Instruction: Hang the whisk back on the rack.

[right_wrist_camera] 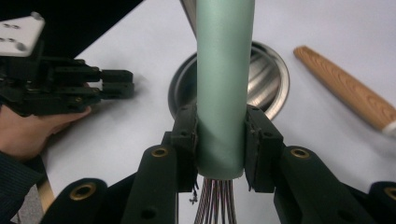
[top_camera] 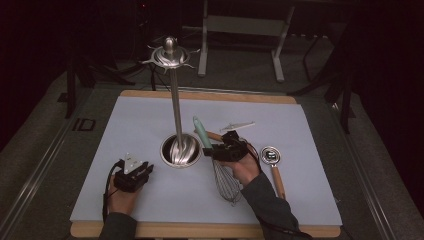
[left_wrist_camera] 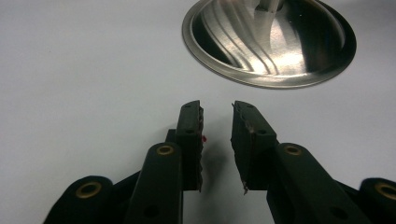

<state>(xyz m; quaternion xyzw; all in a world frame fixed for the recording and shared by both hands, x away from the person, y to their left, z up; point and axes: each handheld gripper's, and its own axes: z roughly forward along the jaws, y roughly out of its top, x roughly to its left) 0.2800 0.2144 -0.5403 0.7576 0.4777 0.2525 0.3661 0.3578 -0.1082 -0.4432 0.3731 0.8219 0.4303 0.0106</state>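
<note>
While the whisk (top_camera: 220, 165) is clamped by its green handle in the right gripper (right_wrist_camera: 220, 140) near the mat's middle, beside the hook stand (top_camera: 174, 100), unhung, the left gripper (left_wrist_camera: 217, 140) is held half-open and empty.

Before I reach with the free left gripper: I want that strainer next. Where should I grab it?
Grip the strainer's wooden handle near its middle, coming from above with the jaws across it. It lies flat, straight and slim, pointing toward you; the round head is probably too wide.
</note>
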